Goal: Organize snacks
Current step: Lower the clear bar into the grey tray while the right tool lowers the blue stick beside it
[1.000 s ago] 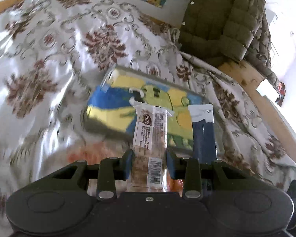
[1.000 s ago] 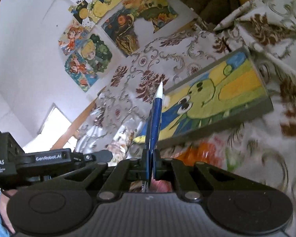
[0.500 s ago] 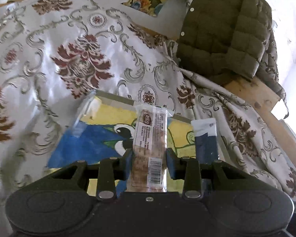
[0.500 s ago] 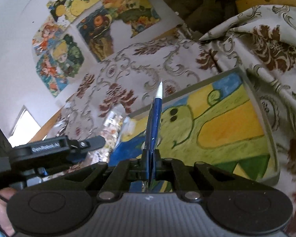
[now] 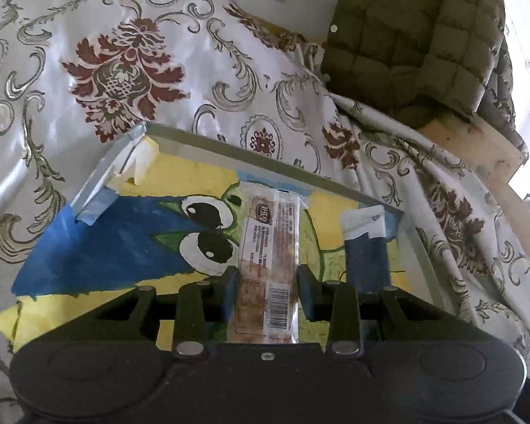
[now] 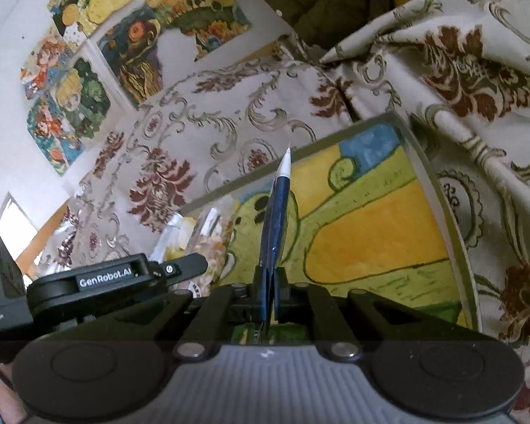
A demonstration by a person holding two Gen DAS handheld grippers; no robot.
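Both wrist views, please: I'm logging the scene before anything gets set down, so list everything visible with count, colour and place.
painted tray: one, grey rim, yellow, blue and green cartoon inside, on the cloth
clear snack packet: one, brownish contents, between the left fingers, over the tray
blue snack packet: one, dark blue, white tip, pinched edge-on by the right fingers
patterned cloth: one, white, maroon florals
quilted jacket: one, olive, behind
wall pictures: several, multicoloured
left gripper: black
right gripper: black
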